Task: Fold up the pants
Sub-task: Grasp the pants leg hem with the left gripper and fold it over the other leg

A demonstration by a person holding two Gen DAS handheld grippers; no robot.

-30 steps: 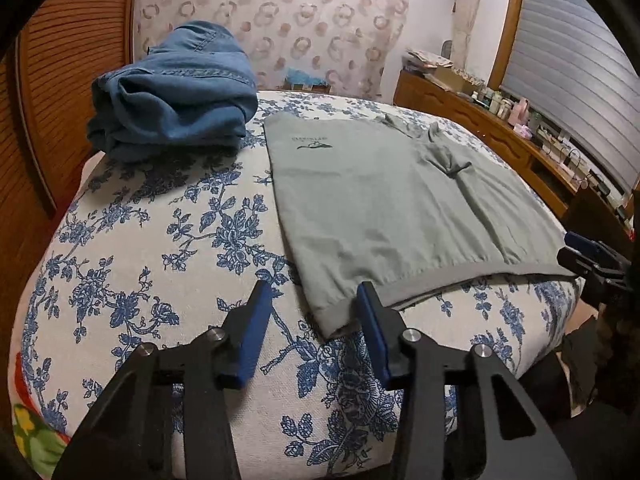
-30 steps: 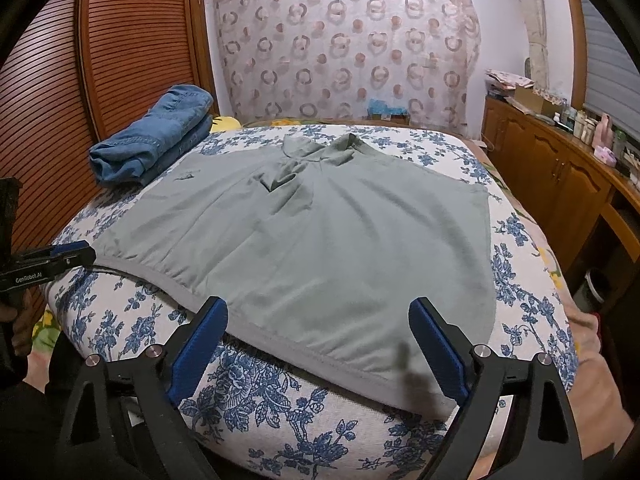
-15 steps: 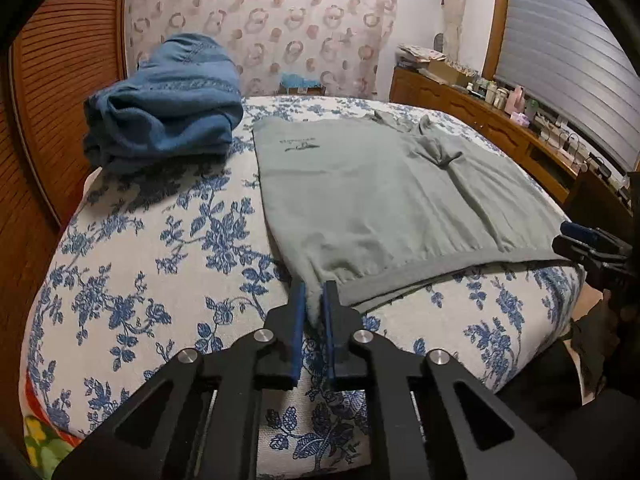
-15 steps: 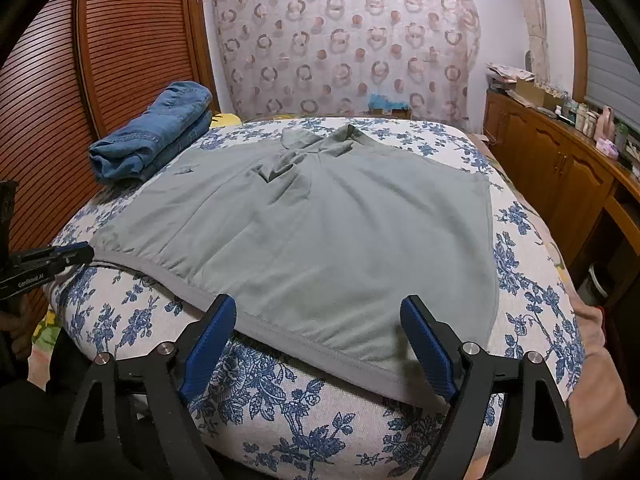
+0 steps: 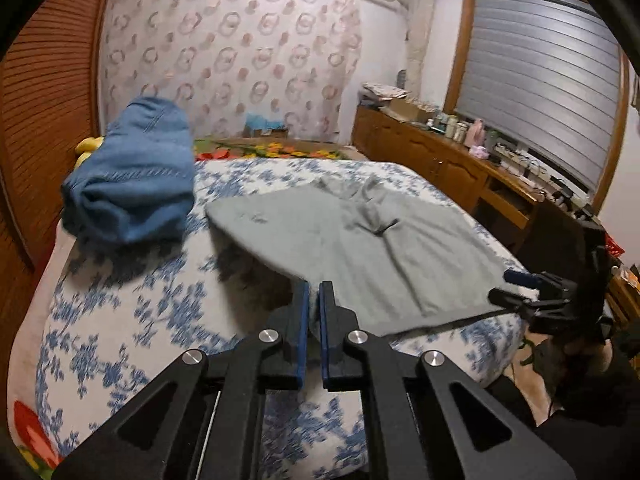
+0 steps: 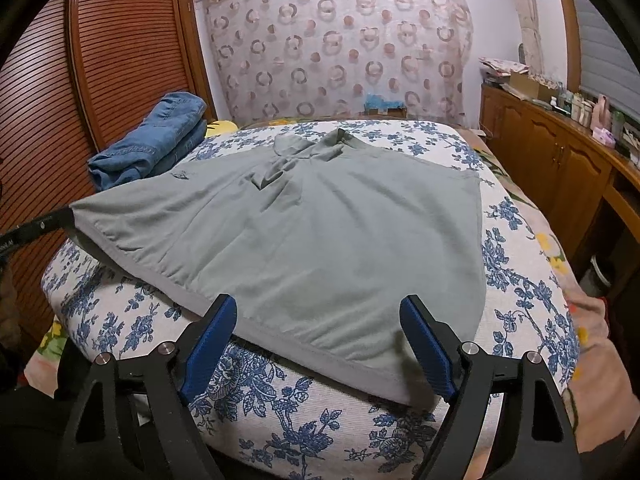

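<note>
Grey pants (image 6: 320,248) spread on floral bed (image 6: 304,420); left gripper (image 5: 313,286) clenched on near-left waistband corner, lifted; right gripper (image 6: 318,344) released, straddling near hem, corner just right

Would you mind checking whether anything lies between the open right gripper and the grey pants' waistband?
Nothing visible does: the right gripper hangs open just short of the grey fabric pants, with only bare floral bedcover beneath. The folded blue jeans lie far off.
</note>
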